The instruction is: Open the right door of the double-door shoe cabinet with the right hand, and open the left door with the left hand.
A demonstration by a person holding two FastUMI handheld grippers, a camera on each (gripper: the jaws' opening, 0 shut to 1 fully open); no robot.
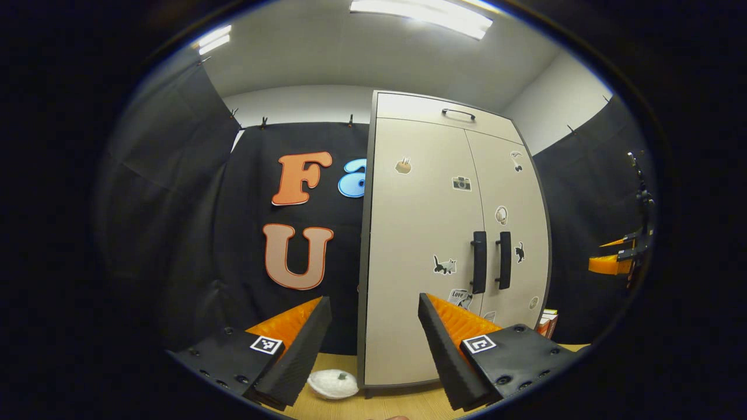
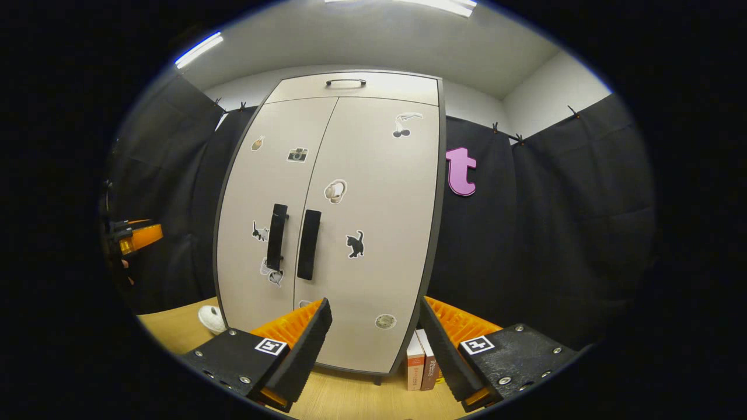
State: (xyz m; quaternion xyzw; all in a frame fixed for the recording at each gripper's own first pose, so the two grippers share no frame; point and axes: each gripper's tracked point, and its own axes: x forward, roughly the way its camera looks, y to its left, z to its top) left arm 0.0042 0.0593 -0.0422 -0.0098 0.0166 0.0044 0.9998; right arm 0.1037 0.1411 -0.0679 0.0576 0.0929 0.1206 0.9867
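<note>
Counter (image 1: 402, 402) of pale wood carries the cabinet (image 1: 420, 245), which stands upright against the black cloth wall (image 1: 175, 233) under a white ceiling with strip lights (image 1: 423, 14). Both doors are closed: the left door (image 1: 417, 233) and right door (image 1: 513, 233) meet at a centre seam, each with a dark vertical handle just beside it, the left handle (image 1: 478, 262) and right handle (image 1: 504, 260) near but apart. Small stickers dot both doors, and a top panel bears a horizontal pull (image 1: 458, 114).

The left tool (image 1: 373, 338) has its fingers spread apart, holding nothing, well short of the cabinet's left front corner. The right tool (image 2: 373, 338) is likewise spread and empty, facing the lower part of the right door (image 2: 373, 233).

The left gripper view takes in a white round object (image 1: 332, 383) on the counter at the cabinet's left foot, and the right tool far off at its right edge. The right gripper view shows the cabinet more squarely, with books (image 2: 421, 367) standing upright just beside its right foot, and the left tool at its left edge.
</note>
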